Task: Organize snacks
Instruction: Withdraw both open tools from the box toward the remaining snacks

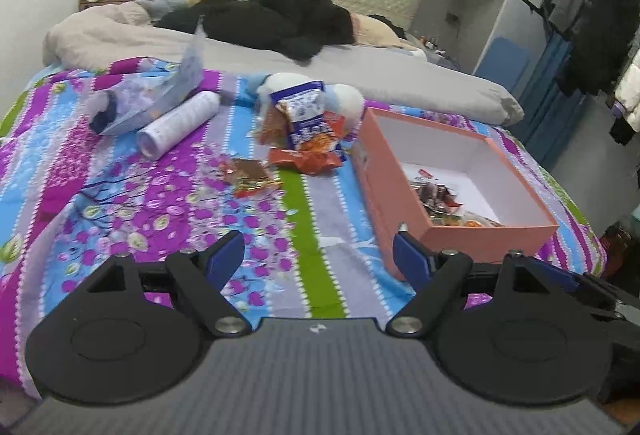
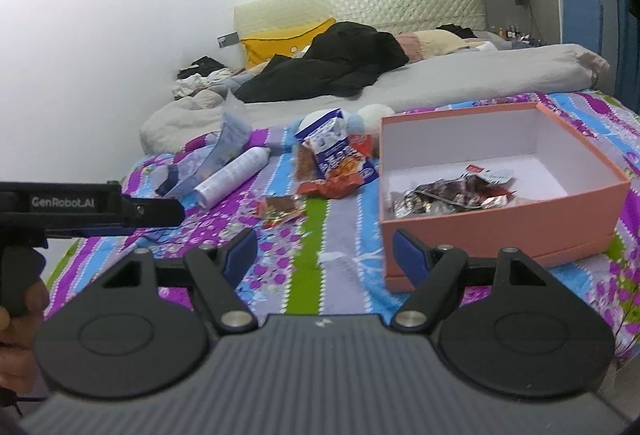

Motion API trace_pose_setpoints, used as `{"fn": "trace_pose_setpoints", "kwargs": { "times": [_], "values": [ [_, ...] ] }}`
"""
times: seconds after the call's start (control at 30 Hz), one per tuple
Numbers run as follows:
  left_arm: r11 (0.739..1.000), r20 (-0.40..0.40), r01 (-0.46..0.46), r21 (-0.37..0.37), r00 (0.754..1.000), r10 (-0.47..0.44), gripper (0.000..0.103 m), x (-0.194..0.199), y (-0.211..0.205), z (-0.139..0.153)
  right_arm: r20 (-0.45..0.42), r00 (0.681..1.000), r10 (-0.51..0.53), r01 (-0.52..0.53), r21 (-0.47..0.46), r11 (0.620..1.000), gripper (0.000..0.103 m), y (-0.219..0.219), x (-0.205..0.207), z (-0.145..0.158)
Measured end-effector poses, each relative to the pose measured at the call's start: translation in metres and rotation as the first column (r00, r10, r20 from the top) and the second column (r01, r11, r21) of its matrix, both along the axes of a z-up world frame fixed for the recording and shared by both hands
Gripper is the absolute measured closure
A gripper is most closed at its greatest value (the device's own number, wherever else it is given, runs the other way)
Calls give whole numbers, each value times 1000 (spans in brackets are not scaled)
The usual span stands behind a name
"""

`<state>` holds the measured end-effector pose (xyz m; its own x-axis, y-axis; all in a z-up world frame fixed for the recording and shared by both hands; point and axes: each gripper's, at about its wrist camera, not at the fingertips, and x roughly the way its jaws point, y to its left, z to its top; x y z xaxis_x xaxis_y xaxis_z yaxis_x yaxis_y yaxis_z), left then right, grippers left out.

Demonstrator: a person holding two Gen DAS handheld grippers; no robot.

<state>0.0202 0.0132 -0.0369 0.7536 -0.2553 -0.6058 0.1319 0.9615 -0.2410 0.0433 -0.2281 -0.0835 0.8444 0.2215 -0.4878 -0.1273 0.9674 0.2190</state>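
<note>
Left wrist view: the left gripper (image 1: 319, 255) is standing wide open, its blue pads (image 1: 224, 259) gripping nothing, and only the patterned bedspread (image 1: 120, 203) is showing between them. Just beside the right-hand pad, the near corner of the pink box (image 1: 472, 235) is sitting on the bedspread; whether pad and box are touching cannot be told. Inside the box, several foil snack packets (image 1: 438, 197) are lying against its near wall. Ahead of the jaws and slightly to their left, a small gold-and-red packet (image 1: 250, 175) is lying flat on the cloth. Further ahead, a pile of blue-and-orange snack bags (image 1: 308, 127) is leaning against a white plush toy (image 1: 348, 101). Ahead and to the left, a white cylindrical bottle (image 1: 178, 123) is lying on its side next to a clear plastic pouch (image 1: 160, 95).

Right wrist view: the right gripper (image 2: 325, 253) is likewise standing wide open and holding nothing. The pink box (image 2: 500, 227) is sitting just ahead of the right-hand pad, with the foil snack packets (image 2: 448, 197) inside near its front wall. The gold-and-red packet (image 2: 280, 209) is lying ahead of the left-hand pad, and the snack bags (image 2: 340, 155) are resting beyond it. To the left of these jaws, the other gripper's black body is projecting into view, with a hand (image 2: 16, 347) holding its grip.
</note>
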Motion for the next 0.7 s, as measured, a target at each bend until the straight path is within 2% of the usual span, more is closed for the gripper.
{"fn": "trace_pose_setpoints", "kwargs": {
  "times": [0.3,0.53,0.7],
  "values": [
    [998,-36,-61,-31,998,60,18,5,28,-18,-10,1000,24,-24,-28,999,27,16,7,-7],
    [996,-63,-88,-22,994,86,18,37,44,-35,-18,999,36,-37,-41,999,27,28,31,-19],
    [994,-77,-108,10,991,109,18,66,53,-56,-22,998,62,-63,-51,997,27,38,57,-31]
  ]
}}
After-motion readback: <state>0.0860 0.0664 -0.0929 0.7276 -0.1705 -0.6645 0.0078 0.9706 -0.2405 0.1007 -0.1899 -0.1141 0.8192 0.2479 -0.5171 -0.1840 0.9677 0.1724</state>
